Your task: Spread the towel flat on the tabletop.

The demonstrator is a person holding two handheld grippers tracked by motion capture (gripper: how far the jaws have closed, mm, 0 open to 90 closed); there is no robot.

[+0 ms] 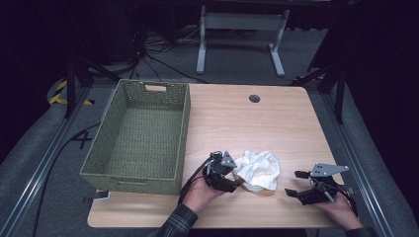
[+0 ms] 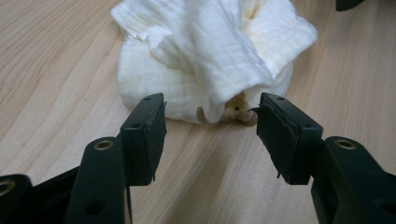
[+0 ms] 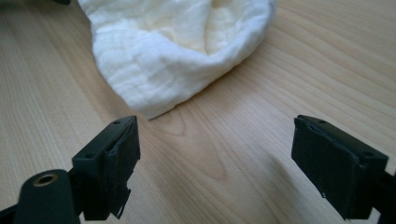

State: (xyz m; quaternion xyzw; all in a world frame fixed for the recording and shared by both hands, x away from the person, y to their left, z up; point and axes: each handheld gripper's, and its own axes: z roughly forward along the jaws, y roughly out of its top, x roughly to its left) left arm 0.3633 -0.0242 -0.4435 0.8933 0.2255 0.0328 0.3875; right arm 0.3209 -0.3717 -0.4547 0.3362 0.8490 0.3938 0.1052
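Green wicker basket (image 1: 136, 136) sits at ten o'clock from the white cloth (image 1: 257, 170). Left gripper (image 1: 236, 183) gapes beside the cloth, holding nothing; right gripper (image 1: 295, 183), at three o'clock, spreads wide and empty.

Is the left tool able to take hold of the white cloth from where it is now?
Probably yes: the left tool is open, its jaws point at the crumpled white cloth, and bare table lies between.

Woven green basket (image 1: 138, 136) at 10 o'clock on wooden worktop (image 1: 276, 123), long side running front to back, cut-out handle at far end. Round cable hole (image 1: 254, 98) at 12 o'clock near far edge. White frame legs (image 1: 242, 37) on grey floor beyond, 12 o'clock.
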